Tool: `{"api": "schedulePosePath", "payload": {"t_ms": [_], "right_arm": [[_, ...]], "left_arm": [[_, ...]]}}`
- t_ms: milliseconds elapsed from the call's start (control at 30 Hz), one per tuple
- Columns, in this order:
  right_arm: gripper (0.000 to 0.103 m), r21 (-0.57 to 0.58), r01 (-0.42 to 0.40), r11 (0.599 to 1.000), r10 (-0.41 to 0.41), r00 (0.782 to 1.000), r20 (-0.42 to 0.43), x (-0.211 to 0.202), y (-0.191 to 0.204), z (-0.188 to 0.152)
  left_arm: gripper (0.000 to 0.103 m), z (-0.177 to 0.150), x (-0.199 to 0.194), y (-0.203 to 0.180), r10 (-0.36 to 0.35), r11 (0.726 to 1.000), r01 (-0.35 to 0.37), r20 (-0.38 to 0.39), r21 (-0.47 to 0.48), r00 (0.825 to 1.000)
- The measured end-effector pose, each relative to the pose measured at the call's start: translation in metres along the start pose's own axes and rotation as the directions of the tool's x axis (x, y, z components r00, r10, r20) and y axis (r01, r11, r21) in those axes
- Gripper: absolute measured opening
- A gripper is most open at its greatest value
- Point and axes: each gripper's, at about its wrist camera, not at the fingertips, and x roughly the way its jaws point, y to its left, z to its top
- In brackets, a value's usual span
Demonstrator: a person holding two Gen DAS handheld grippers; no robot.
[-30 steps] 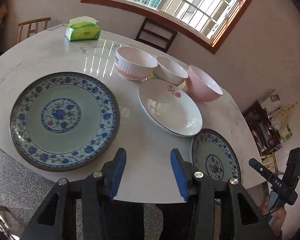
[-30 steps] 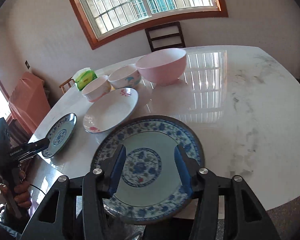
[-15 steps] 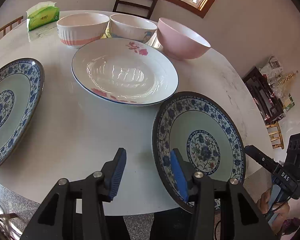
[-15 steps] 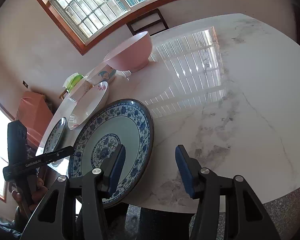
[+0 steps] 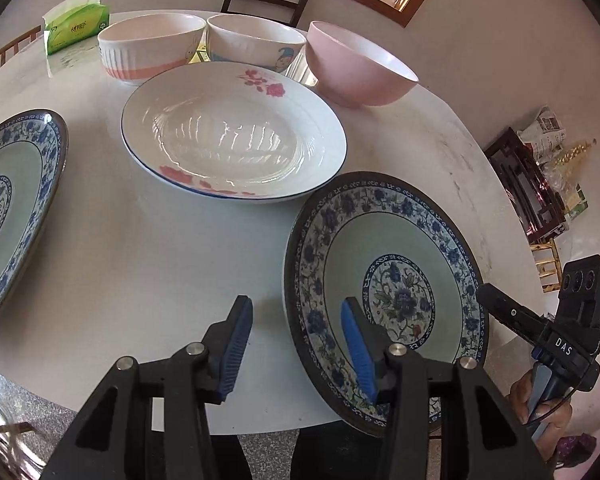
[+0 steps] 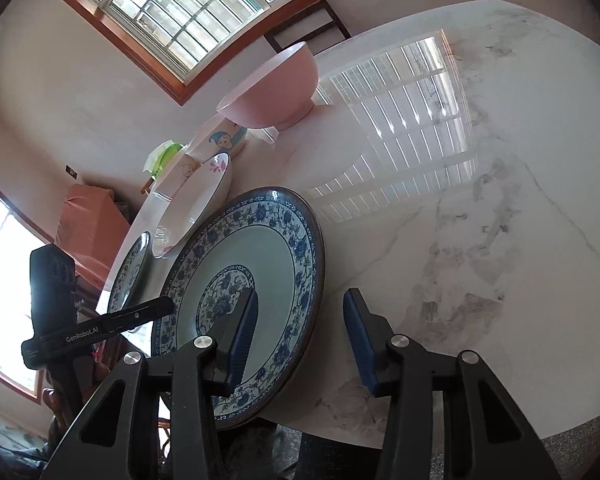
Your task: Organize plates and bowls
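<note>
1. Right hand-held gripper point(image 6: 298, 340): jaws just closing, straddling rim of blue-patterned plate point(image 6: 256, 280) at counter point(image 6: 480, 240) edge, not yet pinching; lift likely next.
2. Left hand-held gripper point(image 5: 296, 350): spread, straddling the same plate's opposite rim.

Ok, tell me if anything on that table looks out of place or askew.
The near blue-patterned plate juts past the table edge, toward both grippers. Everything else sits flat and intact: white floral plate, three bowls, second blue plate.
</note>
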Motion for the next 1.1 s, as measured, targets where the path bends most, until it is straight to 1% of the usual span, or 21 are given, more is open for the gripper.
{"api": "schedulePosePath", "payload": {"t_ms": [100,200,233,300,367,400,433,467,500,533,667,900,1100], "right_arm": [[0.039,0.014,-0.025,1.000,0.025,1.000,-0.010,0.003,-0.001,0.000],[0.036,0.018,-0.053,0.998,0.053,0.998,-0.025,0.007,0.002,0.000],[0.036,0.015,-0.048,0.999,0.049,0.999,-0.023,0.008,0.004,-0.001],[0.036,0.013,-0.043,0.999,0.043,0.999,-0.021,0.007,0.005,-0.001],[0.032,0.015,-0.035,0.999,0.035,0.999,-0.019,0.007,0.003,-0.002],[0.028,0.012,-0.025,1.000,0.025,1.000,-0.017,0.007,0.003,-0.002],[0.022,0.008,-0.009,1.000,0.009,1.000,-0.015,0.008,0.003,-0.002],[0.019,0.006,0.005,1.000,-0.005,1.000,-0.010,0.008,0.002,-0.002],[0.015,0.003,0.012,1.000,-0.012,1.000,-0.005,0.007,0.001,-0.003],[0.014,0.005,0.006,1.000,-0.006,1.000,0.001,0.007,0.000,-0.004],[0.014,0.002,0.013,1.000,-0.013,1.000,0.017,0.003,0.000,-0.010],[0.014,0.005,0.015,1.000,-0.015,1.000,0.023,-0.009,0.007,-0.023],[0.014,0.006,-0.008,1.000,0.007,0.999,0.032,-0.014,0.022,-0.033]], "left_arm": [[0.047,0.001,0.002,-0.007,0.008,1.000,-0.007,-0.017,0.031,1.000],[0.047,0.000,0.003,-0.010,-0.037,0.999,0.039,-0.037,0.034,0.999],[0.047,-0.001,0.004,-0.011,-0.057,0.998,0.058,-0.041,0.029,0.998],[0.047,-0.002,0.004,-0.012,-0.053,0.998,0.054,-0.039,0.022,0.998],[0.046,-0.002,0.004,-0.012,-0.061,0.998,0.062,-0.037,0.013,0.997],[0.045,-0.001,0.004,-0.012,-0.066,0.998,0.066,-0.036,0.010,0.997],[0.043,-0.001,0.004,-0.012,-0.055,0.998,0.055,-0.030,0.009,0.998],[0.032,-0.002,0.003,-0.014,-0.019,1.000,0.019,-0.023,0.019,1.000],[0.024,-0.003,0.004,-0.017,0.028,0.999,-0.027,-0.013,0.043,1.000],[0.024,-0.004,0.004,-0.019,0.036,0.998,-0.036,-0.005,0.059,0.999],[0.025,-0.009,0.004,-0.022,0.052,0.996,-0.053,0.018,0.065,0.998],[0.025,-0.018,-0.002,-0.021,0.032,0.998,-0.034,0.034,0.053,0.999],[0.025,-0.023,-0.022,-0.019,0.052,0.996,-0.058,0.093,0.062,0.994]]}}
